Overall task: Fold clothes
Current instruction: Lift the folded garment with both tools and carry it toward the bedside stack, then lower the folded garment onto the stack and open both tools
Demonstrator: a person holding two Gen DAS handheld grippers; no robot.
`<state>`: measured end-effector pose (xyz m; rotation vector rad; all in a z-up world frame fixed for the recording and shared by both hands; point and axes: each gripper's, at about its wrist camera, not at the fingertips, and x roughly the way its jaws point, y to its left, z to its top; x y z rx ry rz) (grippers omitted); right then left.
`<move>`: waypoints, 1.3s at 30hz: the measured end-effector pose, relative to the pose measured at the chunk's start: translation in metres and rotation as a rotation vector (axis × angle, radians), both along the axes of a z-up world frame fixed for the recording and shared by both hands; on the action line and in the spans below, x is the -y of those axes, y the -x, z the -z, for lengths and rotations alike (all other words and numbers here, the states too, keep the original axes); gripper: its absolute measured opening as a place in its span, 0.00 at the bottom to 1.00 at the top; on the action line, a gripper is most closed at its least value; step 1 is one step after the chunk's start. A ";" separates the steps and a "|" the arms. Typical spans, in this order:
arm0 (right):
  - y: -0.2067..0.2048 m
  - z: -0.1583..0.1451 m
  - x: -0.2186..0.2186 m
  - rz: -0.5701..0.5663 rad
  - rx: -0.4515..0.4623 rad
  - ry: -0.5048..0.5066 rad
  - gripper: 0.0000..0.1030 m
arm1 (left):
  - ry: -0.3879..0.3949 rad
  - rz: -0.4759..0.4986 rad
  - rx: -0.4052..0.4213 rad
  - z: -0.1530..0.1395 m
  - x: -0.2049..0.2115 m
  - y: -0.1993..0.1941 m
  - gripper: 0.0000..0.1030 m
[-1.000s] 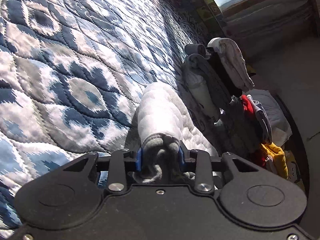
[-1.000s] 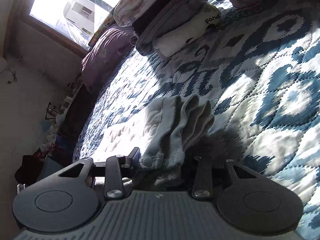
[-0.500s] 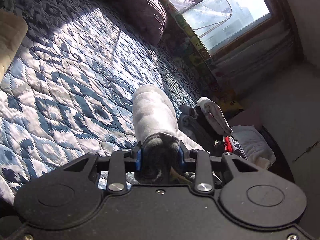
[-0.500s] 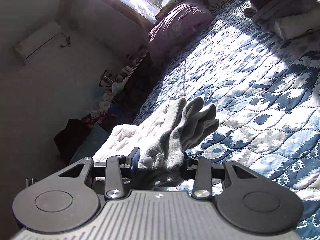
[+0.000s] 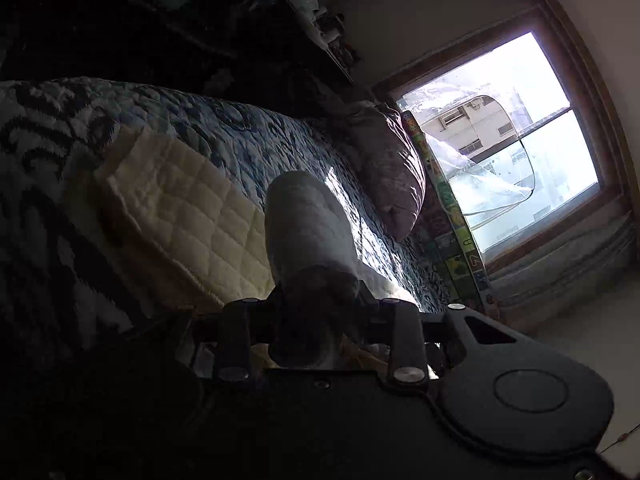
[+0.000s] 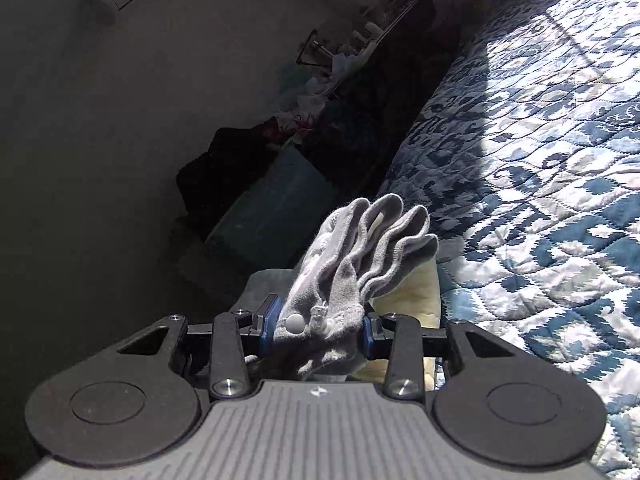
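Lift step, judged: left gripper clamps grey knit garment's bunched end; right gripper pinches its snap-button edge — next, lay flat on blue patterned quilt ahead.

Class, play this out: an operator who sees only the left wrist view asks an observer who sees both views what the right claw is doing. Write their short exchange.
Operator: My left claw grips a grey rolled piece of cloth. Is the right claw holding anything?
Observer: Yes, the right claw is shut on bunched grey knit fabric with a white snap button.
Operator: Does that fabric lie flat?
Observer: No, it stands up from the claw in several ribbed folds, fanned like fingers.
Operator: What lies beyond it?
Observer: A blue and white quilted bedspread to the right, partly sunlit, and a dark teal box on the floor to the left.
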<state>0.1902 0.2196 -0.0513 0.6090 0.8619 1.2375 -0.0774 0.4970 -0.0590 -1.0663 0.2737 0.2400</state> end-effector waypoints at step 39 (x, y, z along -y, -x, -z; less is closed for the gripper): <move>0.001 0.062 -0.176 -0.038 0.508 0.436 0.48 | -0.781 0.095 -0.344 0.086 -0.055 -0.125 0.58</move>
